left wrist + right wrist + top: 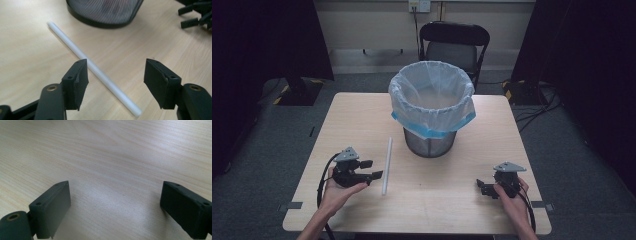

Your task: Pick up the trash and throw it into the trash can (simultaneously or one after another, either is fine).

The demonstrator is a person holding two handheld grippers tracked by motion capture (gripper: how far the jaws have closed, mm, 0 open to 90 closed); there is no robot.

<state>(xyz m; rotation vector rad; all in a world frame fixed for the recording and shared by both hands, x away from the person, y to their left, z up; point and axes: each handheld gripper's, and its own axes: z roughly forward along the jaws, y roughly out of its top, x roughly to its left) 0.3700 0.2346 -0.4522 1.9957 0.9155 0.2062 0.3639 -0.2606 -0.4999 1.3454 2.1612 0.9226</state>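
Observation:
A thin white tube (386, 166) lies flat on the wooden table (437, 205), left of a black mesh bin (430, 142) lined with a clear, blue-banded bag. My left gripper (372, 169) sits low at the tube's near end, pointing right. In the left gripper view the tube (100, 72) runs slantwise between the open jaws of the left gripper (116, 72), and neither pad touches it. My right gripper (482, 187) rests near the table's front right, open. The right gripper view has that gripper (115, 192) over bare wood with nothing between its jaws.
The bin (105, 12) stands mid-table toward the far edge. In the left gripper view the other gripper (195, 15) shows at the top right. A black folding chair (454, 42) stands behind the table. Cables lie on the floor at the right.

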